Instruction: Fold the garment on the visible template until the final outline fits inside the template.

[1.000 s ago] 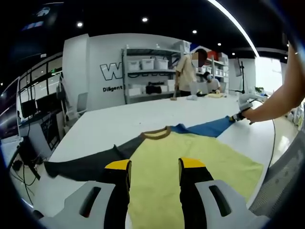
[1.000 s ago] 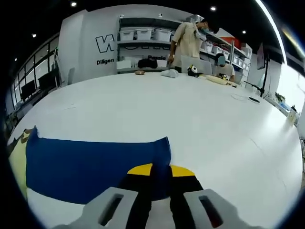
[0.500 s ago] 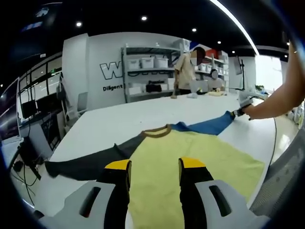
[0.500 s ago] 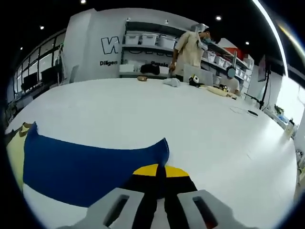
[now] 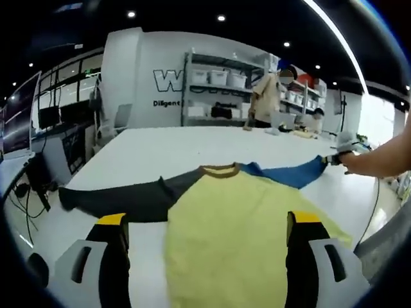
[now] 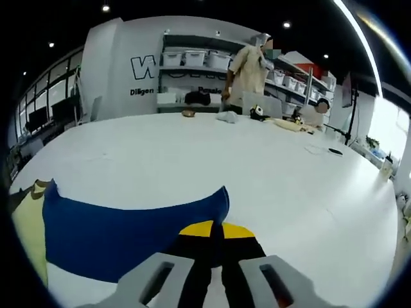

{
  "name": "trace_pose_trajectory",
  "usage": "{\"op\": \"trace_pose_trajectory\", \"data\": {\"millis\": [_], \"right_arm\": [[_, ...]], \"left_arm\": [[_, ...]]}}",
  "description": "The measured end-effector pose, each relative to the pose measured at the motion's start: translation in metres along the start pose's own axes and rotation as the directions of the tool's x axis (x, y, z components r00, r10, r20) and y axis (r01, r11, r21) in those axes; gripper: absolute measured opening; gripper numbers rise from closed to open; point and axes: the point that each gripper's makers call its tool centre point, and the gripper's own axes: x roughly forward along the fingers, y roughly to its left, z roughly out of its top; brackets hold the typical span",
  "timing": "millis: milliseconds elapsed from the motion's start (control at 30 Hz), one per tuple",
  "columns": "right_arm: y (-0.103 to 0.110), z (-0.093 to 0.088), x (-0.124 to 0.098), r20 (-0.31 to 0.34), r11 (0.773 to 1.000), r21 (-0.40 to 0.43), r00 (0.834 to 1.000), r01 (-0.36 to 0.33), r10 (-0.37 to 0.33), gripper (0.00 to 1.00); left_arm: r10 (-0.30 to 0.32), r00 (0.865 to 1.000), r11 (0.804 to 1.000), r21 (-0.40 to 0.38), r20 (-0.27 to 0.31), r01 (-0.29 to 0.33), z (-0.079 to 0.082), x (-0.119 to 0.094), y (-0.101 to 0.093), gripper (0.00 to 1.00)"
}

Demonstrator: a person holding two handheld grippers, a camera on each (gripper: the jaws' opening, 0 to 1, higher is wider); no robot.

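A long-sleeved shirt lies flat on the white table [image 5: 148, 151]. Its yellow body [image 5: 237, 231] lies under my left gripper [image 5: 207, 221], whose jaws stand wide apart and open with nothing in them. A brown collar [image 5: 220, 169] tops the body. The dark grey sleeve [image 5: 122, 199] stretches to the left. The blue sleeve [image 5: 289, 174] runs right to my right gripper [image 5: 337, 157], held by a person's hand. In the right gripper view the right gripper [image 6: 215, 234] is shut on the blue sleeve [image 6: 128, 224] at its cuff, with the yellow body [image 6: 29, 218] at the far left.
The white table [image 6: 257, 167] spreads far ahead. Small items [image 6: 257, 114] lie near its far edge, where a person [image 6: 247, 67] stands and another sits. Shelves with bins [image 5: 215, 96] line the back wall. Monitors and chairs [image 5: 45, 128] stand off the table's left side.
My left gripper's jaws have spread from a narrow gap to wide apart. The right gripper stays shut on the blue cuff, whose end now curls up a little.
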Motion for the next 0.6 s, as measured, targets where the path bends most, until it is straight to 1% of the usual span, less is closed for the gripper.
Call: {"op": "trace_pose_trajectory", "data": {"millis": [33,100,167,200,233,267,400,500,567,600], "right_arm": [[0.000,0.005,-0.002,0.007,1.000,0.007,1.000,-0.004,0.004,0.00],[0.000,0.011,-0.005,0.018,1.000,0.009,1.000,-0.005,0.005,0.00],[0.001,0.019,-0.009,0.035,1.000,0.009,0.999,-0.010,0.010,0.00],[0.001,0.020,-0.010,0.038,1.000,0.009,0.999,-0.010,0.010,0.00],[0.001,0.026,-0.014,0.051,1.000,0.011,0.999,-0.012,0.011,0.00],[0.002,0.031,-0.018,0.062,1.000,0.018,0.998,-0.015,0.014,0.00],[0.005,0.050,-0.032,0.095,1.000,0.008,0.995,-0.012,0.011,0.00],[0.002,0.054,-0.038,0.098,1.000,0.015,0.995,0.000,-0.001,0.00],[-0.003,0.051,-0.043,0.092,0.998,0.054,0.996,0.012,-0.017,0.00],[-0.006,0.048,-0.045,0.081,0.998,0.055,0.996,0.027,-0.031,0.00]], "left_arm": [[0.000,1.000,1.000,0.003,-0.004,0.000,0.000,-0.002,-0.001,0.99],[0.000,1.000,1.000,0.020,0.010,0.000,0.005,-0.009,-0.004,0.99],[0.002,1.000,0.999,0.033,0.013,-0.002,0.007,-0.012,-0.005,0.99],[0.002,1.000,0.999,0.032,0.018,-0.003,0.007,-0.013,-0.005,0.99],[0.005,1.000,1.000,0.017,0.006,-0.005,0.004,-0.013,-0.003,0.99],[0.004,1.000,1.000,-0.004,0.017,-0.004,0.005,-0.014,-0.002,0.99],[0.001,1.000,1.000,-0.004,0.010,-0.001,0.003,-0.012,-0.001,0.99],[-0.011,1.000,1.000,0.007,0.012,0.010,0.004,-0.012,-0.004,0.99],[-0.016,1.000,1.000,0.008,0.016,0.015,0.005,-0.013,-0.005,0.99],[-0.018,1.000,1.000,0.008,0.016,0.018,0.005,-0.013,-0.006,0.98]]}}
